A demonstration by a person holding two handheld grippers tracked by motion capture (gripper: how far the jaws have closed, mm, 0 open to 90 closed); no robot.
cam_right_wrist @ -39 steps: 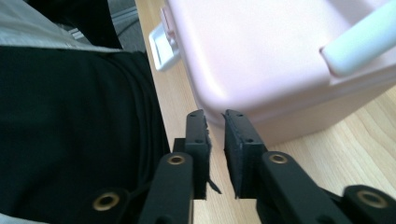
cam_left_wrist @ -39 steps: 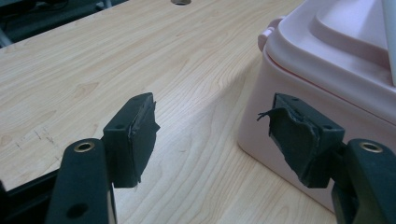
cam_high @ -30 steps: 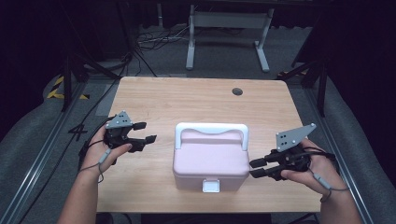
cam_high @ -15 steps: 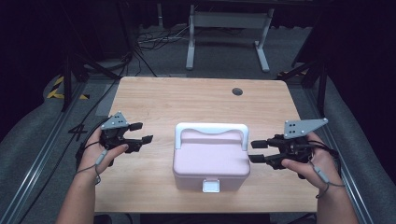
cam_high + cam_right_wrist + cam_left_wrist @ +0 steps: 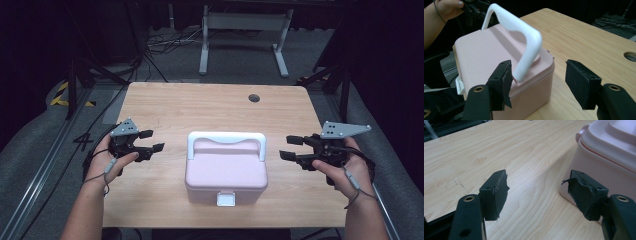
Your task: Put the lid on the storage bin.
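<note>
The pink box (image 5: 226,172) sits at the near middle of the wooden table (image 5: 210,107), its white latch (image 5: 225,199) facing our edge and its lid closed. We see its white handle (image 5: 226,141) standing upright over the far part of the lid, arching from one side of the box to the other.

To the left of the box, near but apart from it, we hold the left gripper (image 5: 150,141) in our left hand (image 5: 107,160), its grey plate on top and its jaws pointing toward the box. In the left gripper view the jaws stand spread with nothing between them but bare tabletop; one worn pad (image 5: 499,188) hangs over the wood while the other lines up just short of the box's lower wall (image 5: 609,173), and we cannot tell whether it touches.

To the right of the box, we hold the right gripper (image 5: 290,147) in our right hand (image 5: 342,167), jaws pointing left at the box with a gap of table between. In the right gripper view these jaws are also parted and empty, framing the box's corner and the near end of the handle (image 5: 524,42), with our left hand (image 5: 447,7) beyond.

Farther off, a round cable hole (image 5: 254,98) lies near the table's far edge. Beyond the table, cables (image 5: 160,42) trail on the floor beside a grey metal frame (image 5: 245,30).
</note>
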